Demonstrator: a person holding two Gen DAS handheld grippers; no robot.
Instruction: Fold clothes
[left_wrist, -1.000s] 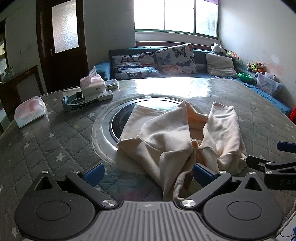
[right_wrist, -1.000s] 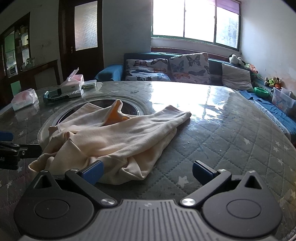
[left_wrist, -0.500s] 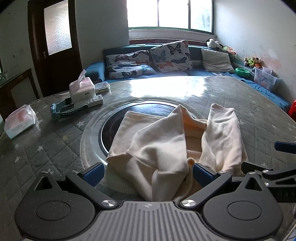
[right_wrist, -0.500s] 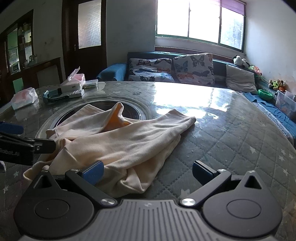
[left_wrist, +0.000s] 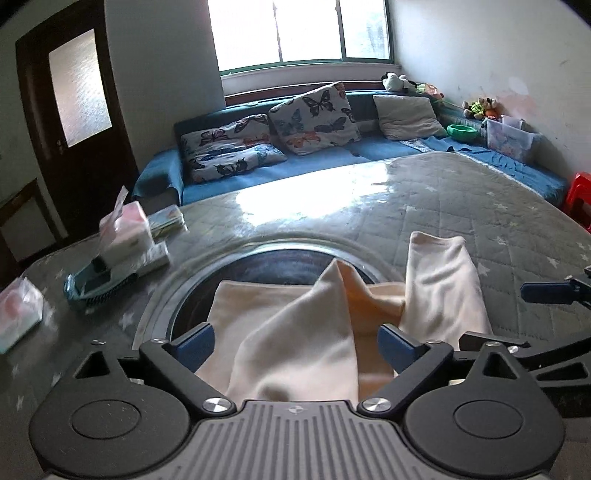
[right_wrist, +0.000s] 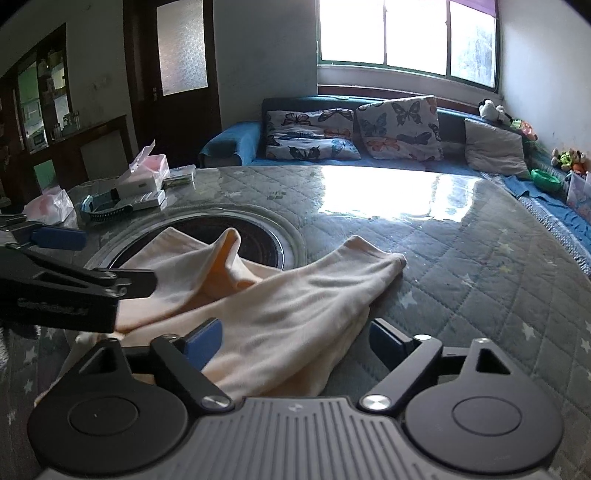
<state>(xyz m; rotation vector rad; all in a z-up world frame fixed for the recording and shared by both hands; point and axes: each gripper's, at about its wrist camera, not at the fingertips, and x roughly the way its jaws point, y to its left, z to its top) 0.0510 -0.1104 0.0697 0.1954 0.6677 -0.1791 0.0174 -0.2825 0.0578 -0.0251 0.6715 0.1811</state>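
We are holding the left gripper (left_wrist: 295, 341) low over the near hem of the cream garment (left_wrist: 303, 332), its blue pads spread wide with cloth lying in the gap between them but not pinched. The right gripper (right_wrist: 295, 338) is sitting just beside it on the right, likewise spread, with the garment's near edge running under and between its fingers; nothing is being clamped there either.

Looking outward, we are seeing the garment rumpled rather than flat: a ridge of cloth is standing up in the middle, showing a warmer orange inner face, and one long tube-like part (right_wrist: 332, 280) is stretching away from us and to the right, ending in a hem on the quilted table cover (right_wrist: 480, 295). So the long axis is running away from both tools, slanting rightward, and the bulk is lying straight ahead of the left gripper and ahead-left of the right one. The left gripper is looking nearer the heaped middle; the right one is nearer that long stretched part.

Farther off, the garment's far-left part is lying over the dark round inset (left_wrist: 280, 266) in the table. We are judging it unfolded or only loosely gathered as it lies now.

Beyond that, a tissue box (left_wrist: 125, 229) is standing well apart to the left.
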